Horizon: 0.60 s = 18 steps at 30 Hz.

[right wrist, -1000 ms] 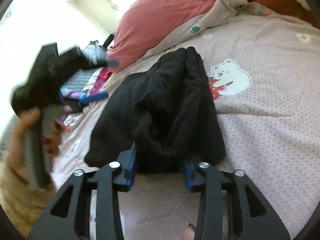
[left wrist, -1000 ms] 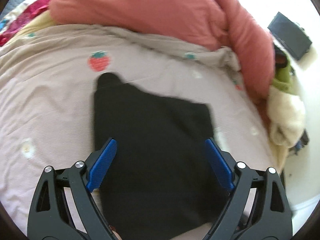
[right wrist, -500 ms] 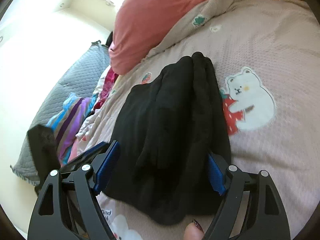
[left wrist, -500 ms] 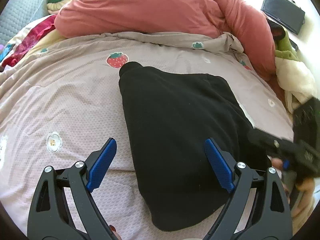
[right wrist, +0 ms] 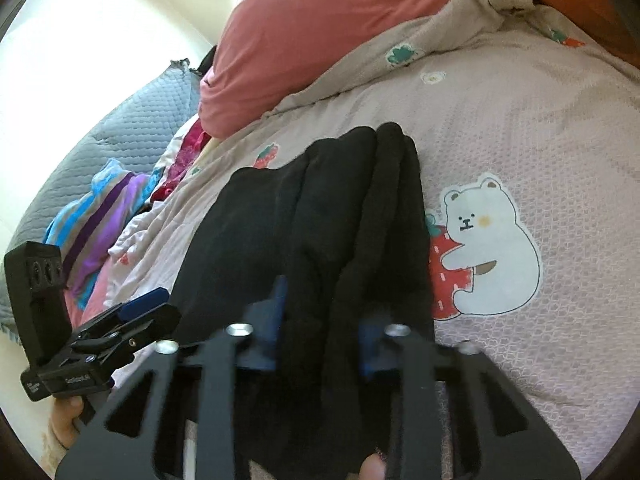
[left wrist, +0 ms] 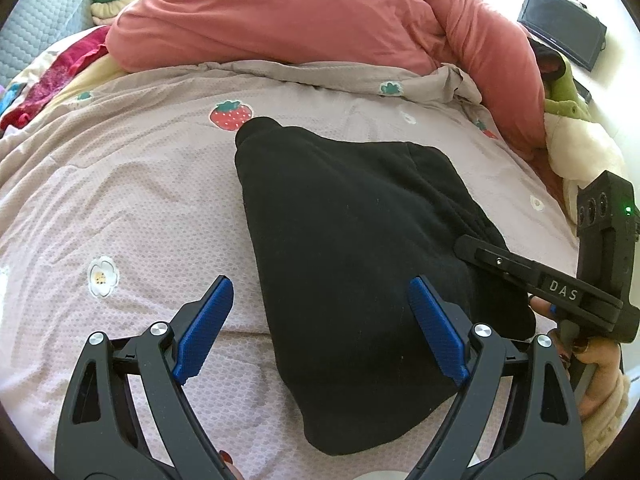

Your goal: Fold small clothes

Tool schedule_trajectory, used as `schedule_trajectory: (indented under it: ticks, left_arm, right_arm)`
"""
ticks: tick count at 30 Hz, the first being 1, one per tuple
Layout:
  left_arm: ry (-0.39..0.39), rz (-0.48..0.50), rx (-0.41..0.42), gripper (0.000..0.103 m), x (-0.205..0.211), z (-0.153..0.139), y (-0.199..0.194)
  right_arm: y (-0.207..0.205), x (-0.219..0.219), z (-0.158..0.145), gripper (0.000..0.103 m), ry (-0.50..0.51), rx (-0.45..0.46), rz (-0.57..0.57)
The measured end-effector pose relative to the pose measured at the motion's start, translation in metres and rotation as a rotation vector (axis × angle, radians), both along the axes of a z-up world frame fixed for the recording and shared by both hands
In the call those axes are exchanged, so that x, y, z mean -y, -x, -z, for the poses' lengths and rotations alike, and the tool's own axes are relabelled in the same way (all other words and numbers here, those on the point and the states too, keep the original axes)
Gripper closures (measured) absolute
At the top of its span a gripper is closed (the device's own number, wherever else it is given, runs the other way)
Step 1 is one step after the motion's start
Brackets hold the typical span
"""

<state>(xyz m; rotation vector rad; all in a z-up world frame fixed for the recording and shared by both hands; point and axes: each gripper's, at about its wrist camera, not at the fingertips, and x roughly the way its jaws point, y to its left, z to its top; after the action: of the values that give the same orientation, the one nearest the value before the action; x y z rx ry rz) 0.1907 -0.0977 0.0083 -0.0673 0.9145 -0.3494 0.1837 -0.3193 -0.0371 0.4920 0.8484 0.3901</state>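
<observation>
Right gripper [right wrist: 320, 320]: jaws closing on the near folds of the black garment [left wrist: 352, 264], cloth bunched between the blue pads. Left gripper [left wrist: 320, 332] hovers spread wide over the garment's near edge, nothing held. Garment lies folded on the pink printed bedspread [left wrist: 120, 208], below the red duvet [left wrist: 280, 12].
</observation>
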Motion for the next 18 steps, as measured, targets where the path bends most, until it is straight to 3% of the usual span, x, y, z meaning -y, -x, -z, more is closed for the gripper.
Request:
schedule_trajectory:
  ticks: [9,12,14,16,18]
  left_arm:
    - [0.017,0.036,-0.001,0.020,0.008,-0.007,0.006]
    - [0.020,0.046,-0.029,0.020,0.015,0.001,0.005]
    - [0.003,0.050,-0.040,0.020,0.019,0.008,0.006]
    - [0.005,0.059,-0.055,0.020,0.022,0.015,0.008]
    - [0.008,0.059,-0.060,0.020,0.022,0.019,0.010]
  right_arm:
    - [0.013,-0.006,-0.034,0.085,0.176,0.122,-0.030]
    - [0.008,0.003,-0.024,0.085,0.172,0.086,-0.007]
    - [0.002,0.004,-0.005,0.077,0.173,0.019,-0.012]
    - [0.002,0.007,0.007,0.075,0.137,0.003,0.013]
    - [0.007,0.011,0.008,0.066,0.117,0.007,0.041]
